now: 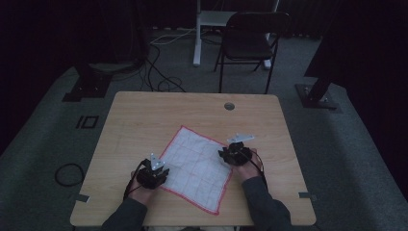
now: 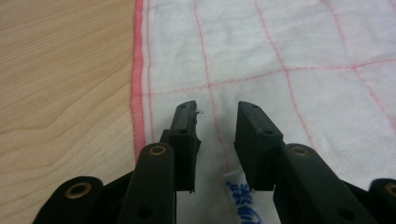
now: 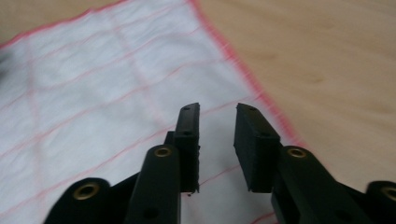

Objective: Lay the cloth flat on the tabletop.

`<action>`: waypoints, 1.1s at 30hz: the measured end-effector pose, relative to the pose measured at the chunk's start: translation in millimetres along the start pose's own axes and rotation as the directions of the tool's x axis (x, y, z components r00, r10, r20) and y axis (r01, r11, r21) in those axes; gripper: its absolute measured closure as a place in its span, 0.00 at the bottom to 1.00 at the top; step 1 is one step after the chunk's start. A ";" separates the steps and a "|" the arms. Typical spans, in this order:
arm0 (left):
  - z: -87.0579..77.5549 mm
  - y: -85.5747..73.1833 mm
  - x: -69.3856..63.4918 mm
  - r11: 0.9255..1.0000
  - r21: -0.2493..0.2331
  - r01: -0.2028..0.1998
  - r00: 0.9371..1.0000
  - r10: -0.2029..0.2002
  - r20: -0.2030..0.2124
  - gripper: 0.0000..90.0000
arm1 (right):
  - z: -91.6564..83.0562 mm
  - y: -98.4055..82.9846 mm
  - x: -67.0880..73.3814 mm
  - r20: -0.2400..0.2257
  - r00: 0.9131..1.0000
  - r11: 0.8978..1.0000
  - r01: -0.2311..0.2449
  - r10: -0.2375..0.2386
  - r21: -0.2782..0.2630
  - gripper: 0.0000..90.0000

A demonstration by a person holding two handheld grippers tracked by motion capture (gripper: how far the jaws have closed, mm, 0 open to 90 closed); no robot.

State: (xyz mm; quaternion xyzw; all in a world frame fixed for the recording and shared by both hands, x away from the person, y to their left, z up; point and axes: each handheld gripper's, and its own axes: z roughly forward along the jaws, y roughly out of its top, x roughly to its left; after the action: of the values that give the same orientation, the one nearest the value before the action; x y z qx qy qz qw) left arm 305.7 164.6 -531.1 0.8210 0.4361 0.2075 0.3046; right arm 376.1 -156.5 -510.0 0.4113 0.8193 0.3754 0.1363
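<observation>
A white cloth (image 1: 195, 166) with a red hem and thin red grid lines lies flat on the wooden table (image 1: 144, 115), turned like a diamond. My left gripper (image 1: 161, 169) is at the cloth's left corner; in the left gripper view its jaws stand apart over the cloth (image 2: 280, 56), near the red hem, with nothing pinched, so my left gripper (image 2: 217, 109) is open. My right gripper (image 1: 226, 153) is at the cloth's right corner. In the right gripper view its jaws are parted above the cloth (image 3: 93, 93), just inside the hem, and my right gripper (image 3: 217, 109) holds nothing.
A small printed label (image 2: 238, 191) is sewn on the cloth under the left jaws. A round grommet (image 1: 229, 106) sits in the table's far side. Beyond the table stand a black folding chair (image 1: 250, 41), stand bases and floor cables (image 1: 159, 72).
</observation>
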 end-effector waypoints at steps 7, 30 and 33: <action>6.0 14.0 2.6 0.999 -0.022 -0.024 1.000 0.024 -0.005 0.77 | -3.3 -22.4 32.5 -0.039 0.998 0.999 0.041 -0.041 0.011 0.68; 31.9 28.8 25.9 1.000 0.012 0.000 0.999 0.001 -0.038 0.80 | -16.5 -60.7 70.4 -0.047 0.985 0.982 0.167 -0.164 0.084 0.46; 30.0 26.1 24.7 1.000 0.007 0.014 0.999 -0.013 -0.037 0.80 | -15.7 -58.7 59.3 -0.035 0.988 0.985 0.152 -0.150 0.084 0.46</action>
State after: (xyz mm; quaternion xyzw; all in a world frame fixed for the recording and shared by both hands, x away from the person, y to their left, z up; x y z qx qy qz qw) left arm 352.4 164.5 -533.3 0.8151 0.4479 0.2190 0.2950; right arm 297.2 -140.7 -536.9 0.3480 0.8655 0.3339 0.1348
